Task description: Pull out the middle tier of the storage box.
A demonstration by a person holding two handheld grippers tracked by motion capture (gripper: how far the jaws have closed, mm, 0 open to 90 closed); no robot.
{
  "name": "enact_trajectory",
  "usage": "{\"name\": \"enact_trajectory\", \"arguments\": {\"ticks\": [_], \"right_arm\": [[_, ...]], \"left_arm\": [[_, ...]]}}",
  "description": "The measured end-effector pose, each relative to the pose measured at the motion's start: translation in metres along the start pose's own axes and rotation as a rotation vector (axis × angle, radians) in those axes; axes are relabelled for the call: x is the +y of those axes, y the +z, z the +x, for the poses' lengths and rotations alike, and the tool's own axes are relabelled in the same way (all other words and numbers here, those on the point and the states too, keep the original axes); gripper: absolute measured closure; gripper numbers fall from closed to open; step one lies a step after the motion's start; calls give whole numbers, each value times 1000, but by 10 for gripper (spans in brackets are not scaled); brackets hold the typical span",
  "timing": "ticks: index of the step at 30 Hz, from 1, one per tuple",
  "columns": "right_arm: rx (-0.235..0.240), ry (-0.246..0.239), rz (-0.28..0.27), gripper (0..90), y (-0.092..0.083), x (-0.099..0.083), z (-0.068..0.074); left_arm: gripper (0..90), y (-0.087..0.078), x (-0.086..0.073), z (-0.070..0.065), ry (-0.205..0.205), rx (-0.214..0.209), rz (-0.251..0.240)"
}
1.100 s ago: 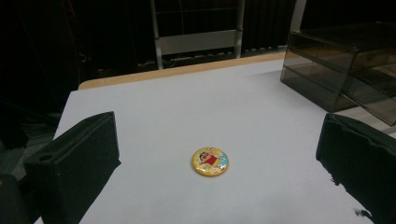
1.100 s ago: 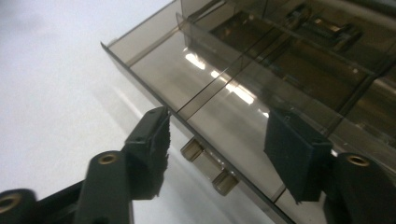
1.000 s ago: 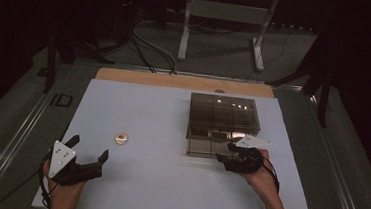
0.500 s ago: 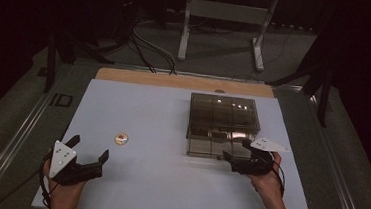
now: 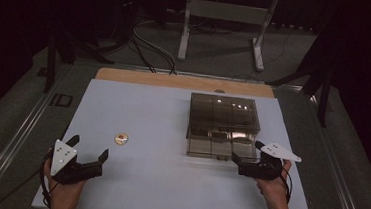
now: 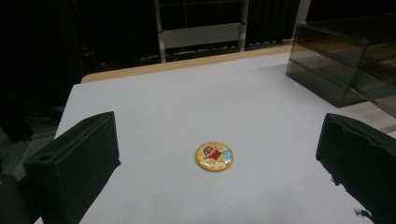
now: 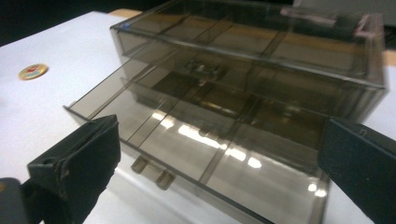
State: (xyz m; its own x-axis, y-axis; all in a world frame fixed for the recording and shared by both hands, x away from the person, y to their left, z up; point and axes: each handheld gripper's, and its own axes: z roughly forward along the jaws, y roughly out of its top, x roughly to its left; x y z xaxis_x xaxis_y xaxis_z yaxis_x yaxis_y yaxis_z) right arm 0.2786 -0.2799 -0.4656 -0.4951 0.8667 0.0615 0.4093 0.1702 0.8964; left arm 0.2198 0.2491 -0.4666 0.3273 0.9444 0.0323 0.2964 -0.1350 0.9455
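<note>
— What's the layout from where you sit?

— I take the smoky drawer box [image 5: 224,118] as my landmark. It stands on the white surface [image 5: 157,182], toward the far right part of it, and its lower drawer [image 7: 187,140] is pulled out toward me, so the divided compartments lie open from above. I judge that's the point of the pull: something small is meant to go in.

— And the grippers?

— The right gripper [image 5: 243,161] sits just in front of the drawer's near right corner. Its jaws have just been opening and now stand wide apart with nothing between them; the drawer's little handle [image 7: 152,171] is free, just ahead of them. The left gripper [image 5: 89,153] rests well to the left of the box, near the front edge, jaws also spread wide and empty, aimed at the badge.

— Where's the badge?

— The round yellow badge [image 6: 214,156] lies flat, well left of the box, alone on bare surface. There's open room all round it, so I expect a clear path to the drawer.
</note>
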Motion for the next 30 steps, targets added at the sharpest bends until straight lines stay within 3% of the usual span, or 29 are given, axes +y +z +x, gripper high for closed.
{"name": "enact_trajectory", "arguments": {"ticks": [8, 12, 18, 23, 30], "right_arm": [[-63, -26, -64, 0, -10, -7, 3], [-50, -32, -69, 0, -8, -12, 6], [-52, -76, -91, 8, -6, -14, 7], [-45, -72, -109, 8, -9, -15, 4], [-29, -55, -117, 8, -12, -14, 0]], "left_arm": [[7, 0, 0, 1, -15, -3, 2], [7, 1, -1, 1, -35, -10, 13], [7, 6, 5, 1, -29, -19, 21], [7, 11, 9, 1, -10, -35, 46], [7, 18, 12, 7, -33, -61, 64]]}}
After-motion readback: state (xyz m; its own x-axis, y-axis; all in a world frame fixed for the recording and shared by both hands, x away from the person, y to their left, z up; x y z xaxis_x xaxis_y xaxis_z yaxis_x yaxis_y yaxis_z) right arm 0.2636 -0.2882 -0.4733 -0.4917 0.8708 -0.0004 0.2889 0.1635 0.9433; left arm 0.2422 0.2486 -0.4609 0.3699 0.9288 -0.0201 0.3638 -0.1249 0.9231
